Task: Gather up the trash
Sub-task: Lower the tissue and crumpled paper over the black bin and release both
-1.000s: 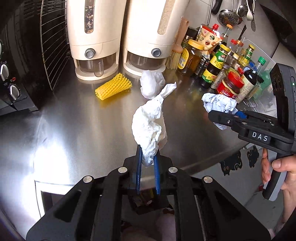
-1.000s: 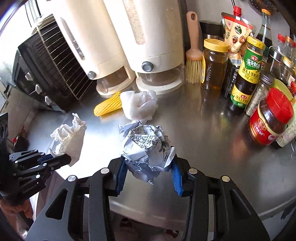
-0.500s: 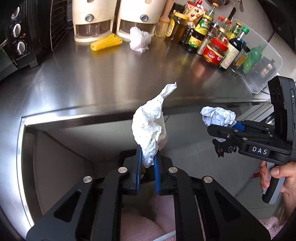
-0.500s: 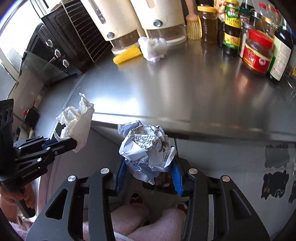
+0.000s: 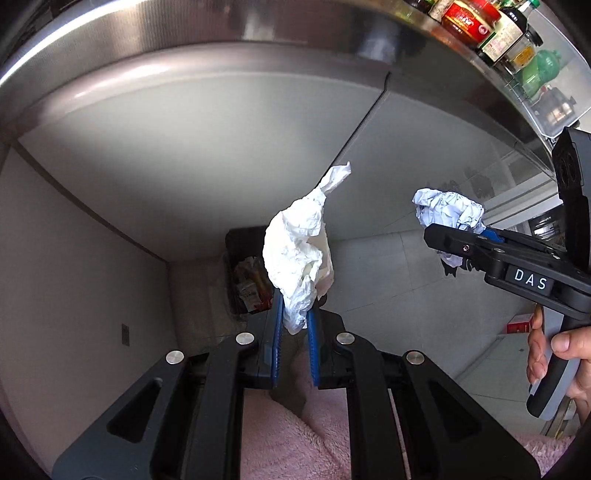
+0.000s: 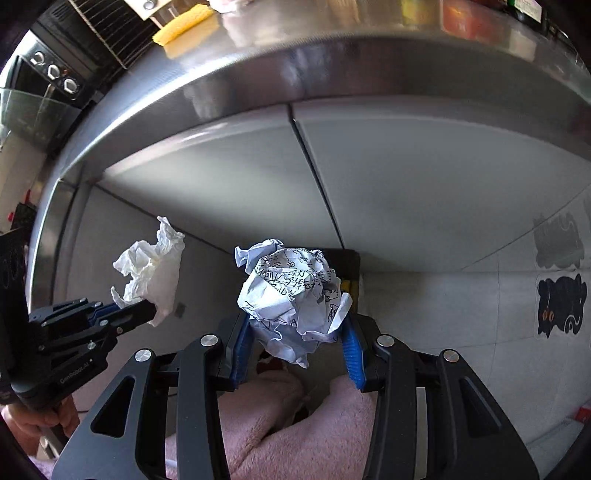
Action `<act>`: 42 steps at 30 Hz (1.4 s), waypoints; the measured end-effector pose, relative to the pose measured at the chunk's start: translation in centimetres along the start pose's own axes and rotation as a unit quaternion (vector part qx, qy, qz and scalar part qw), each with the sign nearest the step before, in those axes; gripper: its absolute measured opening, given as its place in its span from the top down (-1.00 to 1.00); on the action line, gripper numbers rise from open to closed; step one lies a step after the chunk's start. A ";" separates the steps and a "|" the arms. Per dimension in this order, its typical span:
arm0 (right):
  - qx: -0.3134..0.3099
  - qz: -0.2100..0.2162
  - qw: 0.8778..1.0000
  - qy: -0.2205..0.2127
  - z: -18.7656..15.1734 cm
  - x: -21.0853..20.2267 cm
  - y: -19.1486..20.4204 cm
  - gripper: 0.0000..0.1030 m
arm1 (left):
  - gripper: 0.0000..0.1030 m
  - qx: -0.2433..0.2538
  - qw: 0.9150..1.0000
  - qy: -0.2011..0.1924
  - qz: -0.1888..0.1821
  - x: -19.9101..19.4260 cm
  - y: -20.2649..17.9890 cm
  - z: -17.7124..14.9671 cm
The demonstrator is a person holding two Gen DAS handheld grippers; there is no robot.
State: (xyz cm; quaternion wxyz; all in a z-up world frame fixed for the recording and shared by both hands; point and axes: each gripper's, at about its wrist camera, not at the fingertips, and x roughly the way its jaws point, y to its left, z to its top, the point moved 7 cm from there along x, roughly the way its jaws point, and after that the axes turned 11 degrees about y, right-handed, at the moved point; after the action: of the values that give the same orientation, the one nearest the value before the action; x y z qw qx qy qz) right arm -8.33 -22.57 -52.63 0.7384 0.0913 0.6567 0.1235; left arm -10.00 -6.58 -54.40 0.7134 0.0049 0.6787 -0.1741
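Both wrist views look steeply down past the counter edge, sharing cabinet doors.

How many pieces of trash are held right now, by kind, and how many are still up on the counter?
White tissue wad, clamped in the left gripper: 1
Crumpled printed paper, clamped in the right gripper: 1
Yellow foam net on the counter: 1
Total: 3, with 2 held and 1 on the counter. Most of the countertop is out of view, so more may remain.
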 end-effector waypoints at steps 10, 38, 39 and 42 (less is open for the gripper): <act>0.033 0.003 0.998 0.044 0.4 7.1 -1.8 0.15 | 0.79 0.001 0.999 0.033 0.005 6.9 0.5 1.4; 0.062 -0.002 0.995 0.080 3.7 15.0 -2.0 -0.15 | 0.51 -0.024 0.996 0.089 -0.003 14.5 2.8 3.2; 0.062 -0.001 0.995 0.081 3.8 15.0 -2.0 -0.16 | 0.46 -0.025 0.996 0.089 -0.005 14.4 2.8 3.2; 0.064 0.000 0.995 0.080 4.1 14.8 -2.0 -0.32 | 0.13 -0.029 0.996 0.088 0.001 14.3 3.2 3.2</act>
State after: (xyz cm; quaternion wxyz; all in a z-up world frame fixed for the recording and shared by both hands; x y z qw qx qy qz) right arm -2.60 -19.88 -66.74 0.6759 0.1279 0.7205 0.0880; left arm -5.88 -7.79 -68.76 0.6511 0.0004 0.7435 -0.1525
